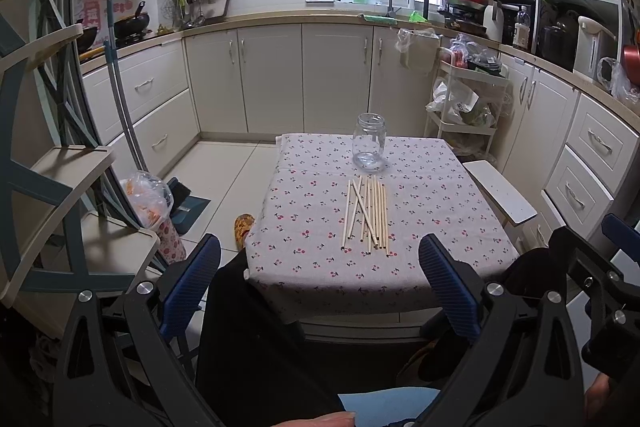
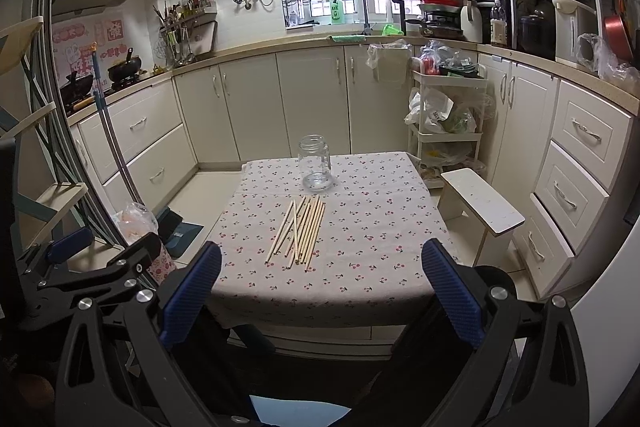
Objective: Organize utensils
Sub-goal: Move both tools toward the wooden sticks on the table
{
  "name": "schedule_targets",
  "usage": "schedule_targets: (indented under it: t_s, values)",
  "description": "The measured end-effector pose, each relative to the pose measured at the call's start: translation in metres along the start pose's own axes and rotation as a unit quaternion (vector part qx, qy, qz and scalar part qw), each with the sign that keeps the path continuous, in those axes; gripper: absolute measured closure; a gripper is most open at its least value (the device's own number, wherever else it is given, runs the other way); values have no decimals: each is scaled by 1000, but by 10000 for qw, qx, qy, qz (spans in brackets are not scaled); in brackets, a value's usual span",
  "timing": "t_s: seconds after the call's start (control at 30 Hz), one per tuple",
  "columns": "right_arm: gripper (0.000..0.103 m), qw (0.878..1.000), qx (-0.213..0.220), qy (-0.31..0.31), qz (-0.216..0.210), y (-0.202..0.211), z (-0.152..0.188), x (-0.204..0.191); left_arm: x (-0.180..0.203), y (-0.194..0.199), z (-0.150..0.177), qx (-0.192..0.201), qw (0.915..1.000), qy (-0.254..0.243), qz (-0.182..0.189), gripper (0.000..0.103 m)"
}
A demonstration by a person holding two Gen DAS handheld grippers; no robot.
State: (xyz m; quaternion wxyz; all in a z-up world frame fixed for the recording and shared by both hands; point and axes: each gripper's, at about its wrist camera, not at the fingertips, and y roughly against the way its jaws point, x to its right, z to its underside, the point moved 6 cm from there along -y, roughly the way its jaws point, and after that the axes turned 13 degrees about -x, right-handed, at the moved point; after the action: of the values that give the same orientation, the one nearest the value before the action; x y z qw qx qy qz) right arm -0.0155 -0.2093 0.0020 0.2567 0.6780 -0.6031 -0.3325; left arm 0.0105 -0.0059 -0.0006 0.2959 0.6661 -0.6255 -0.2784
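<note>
- Grippers first: your left gripper [image 1: 320,291] hangs short of the near table edge with its blue ribbed pads spread wide and nothing between them; your right gripper [image 2: 320,291] sits the same way, fingers apart and empty.
- Both are well back from the work, low over your lap, so neither touches the table [image 1: 440,227] or anything on it.
- Chopsticks [image 1: 366,213] lie in a loose bundle at the middle of the cherry-print cloth, running near to far, mostly parallel, with one or two crossed over the left side of the pile.
- They look like thin pale wood: light, stiff, and likely to roll or skid on the cloth, so expect a single stick to twist if you pinch it off-centre.
- Take hold across the sticks near mid-length, closing on one or a few together; the crossed ones on the left probably want lifting first.
- Beyond them, just past their far tips, the glass jar [image 1: 369,143] stands upright, open-mouthed and empty.
- It is clear, hard and probably slippery and breakable, and light enough to tip, so steady it by the body if you drop sticks in.
</note>
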Motion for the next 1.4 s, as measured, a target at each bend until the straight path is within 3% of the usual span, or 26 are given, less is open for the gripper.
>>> schedule_targets:
  t_s: [0.7, 0.9, 1.2, 1.4]
  values:
    - [7, 10000, -17, 18, 71, 0, 2, -3, 5, 0, 5, -33, 9998, -59, 198, 8]
    - [7, 9998, -55, -14, 187, 0, 2, 0, 6, 1, 6, -92, 9981, -39, 612, 8]
    - [7, 9997, -54, -24, 240, 0, 3, 6, 1, -9, 13, -402, 9952, 161, 882, 8]
    - [7, 9997, -85, -27, 208, -5, 3, 7, 0, -12, 14, -390, 9927, 217, 1122, 8]
